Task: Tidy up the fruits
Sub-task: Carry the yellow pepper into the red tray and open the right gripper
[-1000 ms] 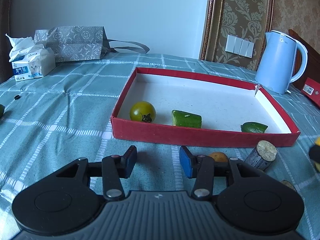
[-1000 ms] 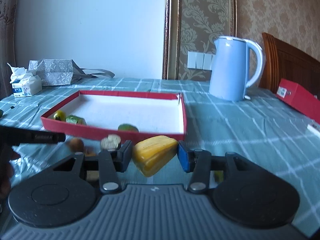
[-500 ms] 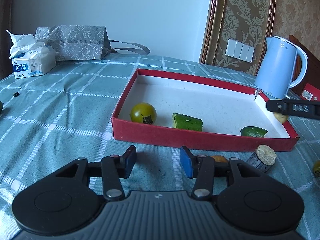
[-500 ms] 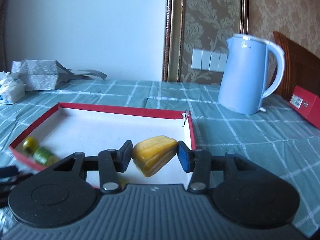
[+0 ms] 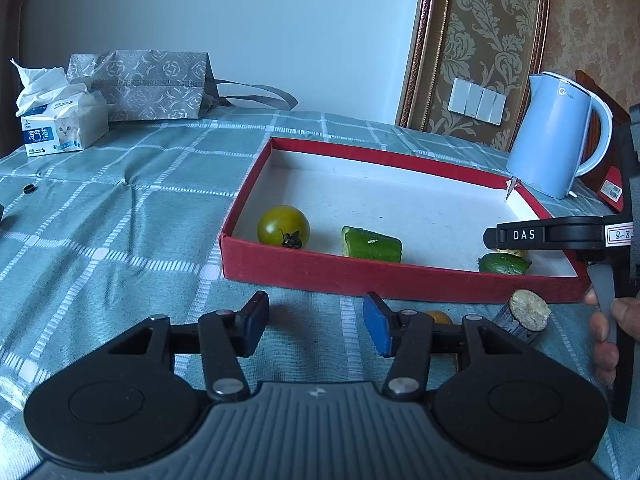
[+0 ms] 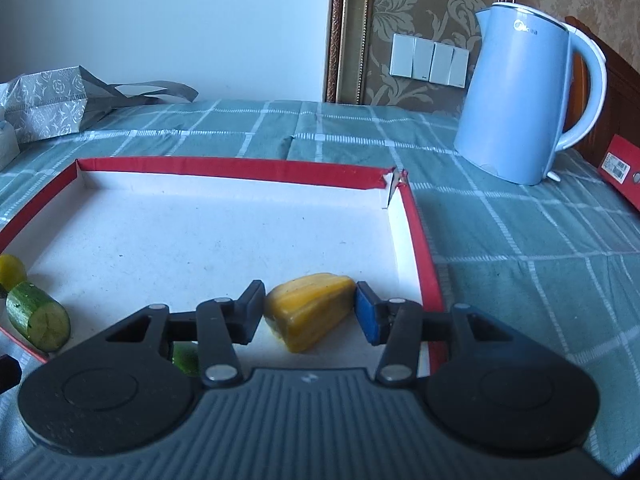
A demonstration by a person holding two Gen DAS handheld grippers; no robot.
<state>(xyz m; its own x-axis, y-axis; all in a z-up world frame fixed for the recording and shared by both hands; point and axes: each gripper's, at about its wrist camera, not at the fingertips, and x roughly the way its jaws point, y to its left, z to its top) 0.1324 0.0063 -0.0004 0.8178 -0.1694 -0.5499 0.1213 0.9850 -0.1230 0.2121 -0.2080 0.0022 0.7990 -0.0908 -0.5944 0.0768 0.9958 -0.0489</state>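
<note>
Right claw (image 6: 310, 309) is clamped on a yellow fruit piece (image 6: 308, 310), one pad pressed to each side of it, and holds it over the white floor of the red tray (image 6: 418, 236) near the tray's right wall. In the left wrist view that same claw reaches in from the right edge above the tray's near right corner, with a hand (image 5: 608, 332) wrapped on its handle.

Left claw (image 5: 316, 322) hangs over the checked green cloth (image 5: 120, 216) on the worktop, just in front of the tray's near wall. Its jaws are opening and nothing is between them.

Inside the tray, along the near wall, lie a green tomato (image 5: 283, 227), a cucumber chunk (image 5: 371, 244) beside it, and a green fruit piece (image 5: 503, 264) near the right corner. Outside the tray, just beside its near wall, a short stub with a pale cut top (image 5: 524, 314) stands on the cloth, and a small orange fruit (image 5: 438, 317) shows partly behind the left claw's right finger.

A blue kettle (image 6: 520, 100) stands beyond the tray's far right corner. A grey patterned bag (image 5: 148, 84) and a tissue pack (image 5: 60, 124) sit far to the left.
</note>
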